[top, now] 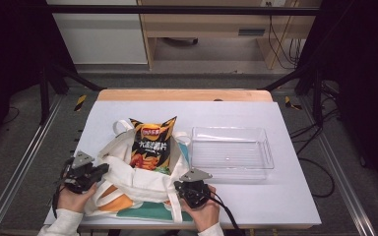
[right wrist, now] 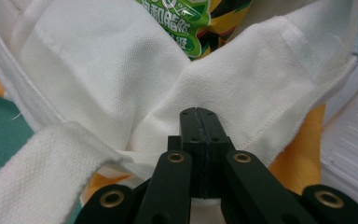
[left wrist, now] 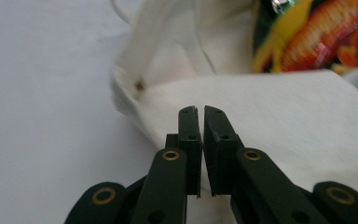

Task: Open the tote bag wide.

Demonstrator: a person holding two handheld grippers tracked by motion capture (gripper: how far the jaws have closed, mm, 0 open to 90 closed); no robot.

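Observation:
A white tote bag [top: 138, 184] lies open on the table's near side, with a black and orange chips bag [top: 150, 145] standing out of its mouth. At the tote's left rim, my left gripper [top: 102, 170] has its jaws nearly together on the white cloth. In the left gripper view the left gripper [left wrist: 201, 112] pinches the tote bag [left wrist: 284, 116] at its edge, with the chips bag [left wrist: 326, 42] beyond. My right gripper [top: 181, 187] grips the tote's right rim. Up close the right gripper [right wrist: 199, 113] is shut on puckered tote bag cloth [right wrist: 98, 70] below the chips bag [right wrist: 191, 28].
A clear plastic tray [top: 267, 147] sits right of the tote on the white table [top: 285, 196]. A tote strap [right wrist: 37, 168] loops in front of the right gripper's jaws at the lower left. Metal rails flank the table, and cabinets stand behind it.

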